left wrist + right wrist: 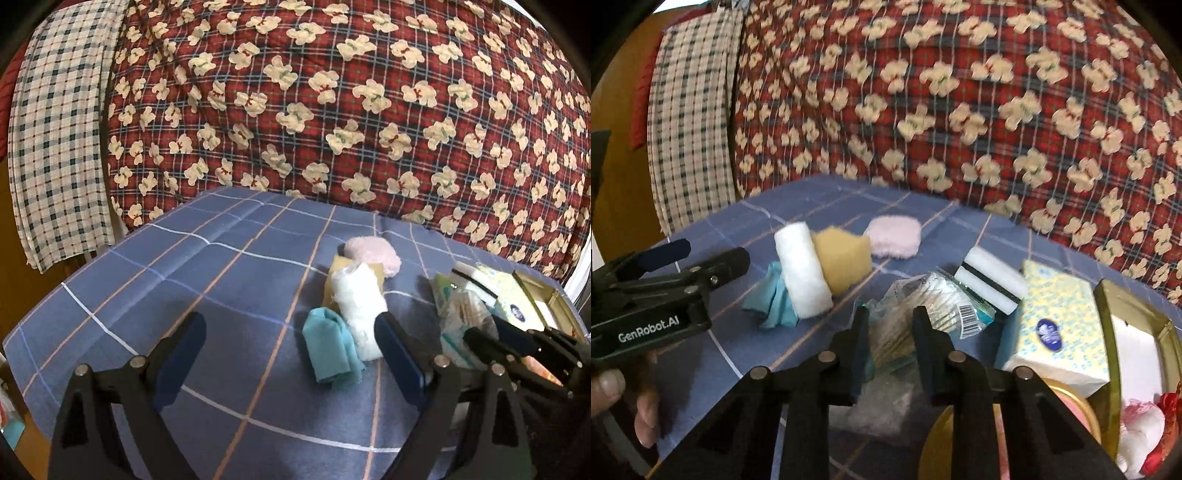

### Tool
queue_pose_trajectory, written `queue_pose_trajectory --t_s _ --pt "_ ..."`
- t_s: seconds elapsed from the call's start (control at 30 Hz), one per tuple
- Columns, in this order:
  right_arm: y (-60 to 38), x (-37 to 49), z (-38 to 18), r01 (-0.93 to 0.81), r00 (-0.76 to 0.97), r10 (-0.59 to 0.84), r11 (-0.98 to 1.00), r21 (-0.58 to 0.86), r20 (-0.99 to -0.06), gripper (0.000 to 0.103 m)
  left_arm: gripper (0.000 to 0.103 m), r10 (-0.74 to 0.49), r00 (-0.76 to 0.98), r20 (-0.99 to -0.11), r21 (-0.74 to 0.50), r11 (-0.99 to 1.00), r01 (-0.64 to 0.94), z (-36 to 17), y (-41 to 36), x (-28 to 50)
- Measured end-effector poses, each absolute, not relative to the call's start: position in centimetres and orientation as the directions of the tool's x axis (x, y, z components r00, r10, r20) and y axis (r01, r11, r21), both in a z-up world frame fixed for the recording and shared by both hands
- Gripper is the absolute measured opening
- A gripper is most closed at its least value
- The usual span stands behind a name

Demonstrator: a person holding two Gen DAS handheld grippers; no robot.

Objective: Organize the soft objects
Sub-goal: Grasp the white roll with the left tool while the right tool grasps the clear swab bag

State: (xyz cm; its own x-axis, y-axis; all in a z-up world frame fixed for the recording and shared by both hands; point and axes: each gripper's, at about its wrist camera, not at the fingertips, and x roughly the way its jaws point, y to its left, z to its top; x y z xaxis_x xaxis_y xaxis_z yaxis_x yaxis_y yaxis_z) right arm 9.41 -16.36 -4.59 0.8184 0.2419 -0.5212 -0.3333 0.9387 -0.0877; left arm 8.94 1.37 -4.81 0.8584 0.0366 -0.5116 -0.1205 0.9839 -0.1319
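On the blue checked cloth [207, 280] lie a teal cloth [330, 350], a white fluffy roll [358, 306], a yellow sponge [842, 258] and a pink fluffy pad [373, 253]. My left gripper [291, 347] is open and empty, hovering just in front of the teal cloth and white roll; it also shows in the right wrist view [701, 254]. My right gripper [886, 332] is shut on a clear plastic packet of cotton swabs [923, 306], seen too in the left wrist view [465, 314].
A white and black sponge block [991, 278], a tissue box [1056, 321] and an open gold box [1108, 332] with white and red soft items stand at the right. A red bear-print quilt [332, 110] and a checked pillow [55, 147] rise behind.
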Motion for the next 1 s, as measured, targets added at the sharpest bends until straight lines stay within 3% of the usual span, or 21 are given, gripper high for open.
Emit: queue_pose_trajectory --t_s 0.13,0.47,0.67,0.77,0.9,1.0 --pt "-16.5 8.5 -4.0 -0.321 0.857 0.239 0.941 -0.11 -0.457 0.026 0.094 0.026 0.868 -0.495 -0.122 0.988 -0.099 -4.2 0.5 9.3" --pt "-18.6 8.2 -3.3 -0.226 0.9 0.182 0.972 -0.066 -0.396 0.026 0.093 0.018 0.87 -0.493 -0.096 0.993 -0.075 -4.0 -1.1 11.2" --pt "-18.8 8.5 -3.4 -0.214 0.901 0.173 0.975 -0.062 -0.397 0.026 0.087 0.002 0.83 -0.558 -0.07 0.996 -0.05 -4.7 -2.3 13.6" --pt "-18.9 8.1 -3.3 -0.229 0.904 0.191 0.972 -0.058 -0.382 0.026 0.075 0.006 0.827 -0.562 -0.065 0.997 -0.051 -4.9 -2.7 14.1" --pt "-18.9 7.9 -3.3 -0.23 0.909 0.192 0.971 -0.061 -0.37 0.026 0.044 -0.011 0.77 -0.638 -0.054 0.998 -0.03 -5.9 -3.3 15.8" --pt "-19.0 7.7 -3.2 -0.224 0.915 0.189 0.973 -0.059 -0.357 0.026 0.038 -0.029 0.777 -0.629 -0.07 0.997 -0.019 -5.8 -3.3 15.5"
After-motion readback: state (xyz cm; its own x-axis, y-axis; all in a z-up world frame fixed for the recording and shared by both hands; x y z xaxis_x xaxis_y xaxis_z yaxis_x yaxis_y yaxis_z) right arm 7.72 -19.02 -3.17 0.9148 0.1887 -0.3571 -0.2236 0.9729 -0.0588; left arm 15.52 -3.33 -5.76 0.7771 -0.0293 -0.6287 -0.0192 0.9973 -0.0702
